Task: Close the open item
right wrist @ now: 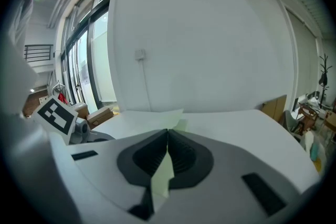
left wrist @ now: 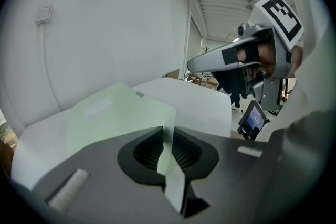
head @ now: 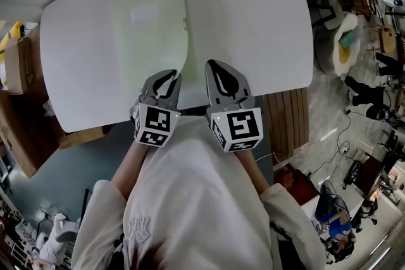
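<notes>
A pale green folder (head: pixel 152 28) lies on the white table (head: pixel 253 16), its right edge (head: pixel 186 22) curling up. My left gripper (head: pixel 166 80) is at the folder's near corner. In the left gripper view a strip of the green cover (left wrist: pixel 167 162) runs between the jaws, which stand slightly apart around it (left wrist: pixel 167 136). My right gripper (head: pixel 220 76) sits just right of the folder. Its jaws meet at the tips (right wrist: pixel 167 136), pinching a green sheet (right wrist: pixel 164 173).
The table's near edge (head: pixel 190 114) is right below both grippers. A wooden slatted piece (head: pixel 288 120) stands beside the table on the right. Cardboard boxes (head: pixel 19 66) stand on the left, and a chair (head: pixel 345 35) is at the far right.
</notes>
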The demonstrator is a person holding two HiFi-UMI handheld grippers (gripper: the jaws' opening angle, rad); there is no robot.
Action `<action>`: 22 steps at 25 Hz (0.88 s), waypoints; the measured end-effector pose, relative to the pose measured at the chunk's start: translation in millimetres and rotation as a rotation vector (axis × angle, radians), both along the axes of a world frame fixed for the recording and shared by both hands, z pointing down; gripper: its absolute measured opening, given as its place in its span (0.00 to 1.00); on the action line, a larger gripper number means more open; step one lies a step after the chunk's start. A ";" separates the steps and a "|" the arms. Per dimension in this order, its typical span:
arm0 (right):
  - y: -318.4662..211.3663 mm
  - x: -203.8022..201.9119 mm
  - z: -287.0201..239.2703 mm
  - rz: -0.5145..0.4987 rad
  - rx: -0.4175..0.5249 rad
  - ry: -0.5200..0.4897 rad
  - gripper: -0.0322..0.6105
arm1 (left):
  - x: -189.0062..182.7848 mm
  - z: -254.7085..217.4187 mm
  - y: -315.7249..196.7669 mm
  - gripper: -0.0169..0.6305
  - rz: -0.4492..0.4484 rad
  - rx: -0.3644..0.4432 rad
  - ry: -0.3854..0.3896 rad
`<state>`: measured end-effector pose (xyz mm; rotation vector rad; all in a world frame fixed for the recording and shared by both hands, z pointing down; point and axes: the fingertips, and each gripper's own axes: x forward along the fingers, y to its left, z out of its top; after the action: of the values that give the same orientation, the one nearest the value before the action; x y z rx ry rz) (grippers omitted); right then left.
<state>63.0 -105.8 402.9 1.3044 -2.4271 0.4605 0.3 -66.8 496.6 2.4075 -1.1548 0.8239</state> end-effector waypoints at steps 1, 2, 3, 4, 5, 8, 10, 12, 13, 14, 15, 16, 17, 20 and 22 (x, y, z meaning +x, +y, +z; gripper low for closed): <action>-0.4 -0.3 0.4 0.000 -0.001 0.001 0.06 | 0.1 1.2 -0.1 0.09 0.002 -0.003 -0.001; -0.9 -0.8 0.7 0.001 -0.002 0.001 0.06 | -0.1 2.5 -0.2 0.09 0.004 -0.006 -0.002; -1.5 -1.0 0.9 0.001 -0.003 0.002 0.06 | -0.2 3.5 -0.4 0.09 0.005 -0.008 -0.003; -2.1 -0.8 0.9 0.002 -0.003 0.002 0.06 | 0.2 4.4 -0.7 0.09 0.007 -0.011 -0.004; -2.7 0.0 0.8 0.002 -0.004 0.002 0.06 | 1.2 4.9 -1.0 0.09 0.009 -0.012 -0.005; -3.5 3.1 0.7 0.004 -0.004 0.003 0.06 | 4.6 6.3 -1.6 0.09 0.013 -0.014 -0.007; -3.5 3.2 1.6 0.006 -0.005 0.004 0.06 | 4.8 8.4 -1.3 0.09 0.015 -0.017 -0.009; -3.6 2.7 2.5 0.008 -0.006 0.004 0.06 | 4.5 11.0 -1.2 0.09 0.018 -0.021 -0.011; -3.6 2.7 2.9 0.008 -0.006 0.004 0.06 | 4.7 12.2 -1.0 0.09 0.020 -0.022 -0.012; -3.5 2.9 3.2 0.009 -0.007 0.004 0.06 | 5.0 13.3 -0.8 0.09 0.022 -0.024 -0.015; -3.5 3.3 3.5 0.010 -0.008 0.005 0.06 | 5.3 14.3 -0.7 0.09 0.024 -0.025 -0.018; -3.4 3.7 3.7 0.011 -0.008 0.005 0.06 | 5.6 15.0 -0.7 0.09 0.026 -0.025 -0.021; -3.3 4.1 3.9 0.012 -0.008 0.005 0.06 | 5.9 15.6 -0.7 0.09 0.029 -0.024 -0.024; -1.8 4.3 3.8 0.015 -0.008 0.006 0.06 | 6.0 17.7 0.4 0.09 0.034 -0.025 -0.031; -0.6 4.8 3.5 0.016 -0.008 0.006 0.06 | 6.8 19.2 1.4 0.09 0.036 -0.028 -0.034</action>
<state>67.9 -106.4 406.3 1.3206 -2.4090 0.4694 7.2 -65.4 515.8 2.4066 -1.1086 0.8897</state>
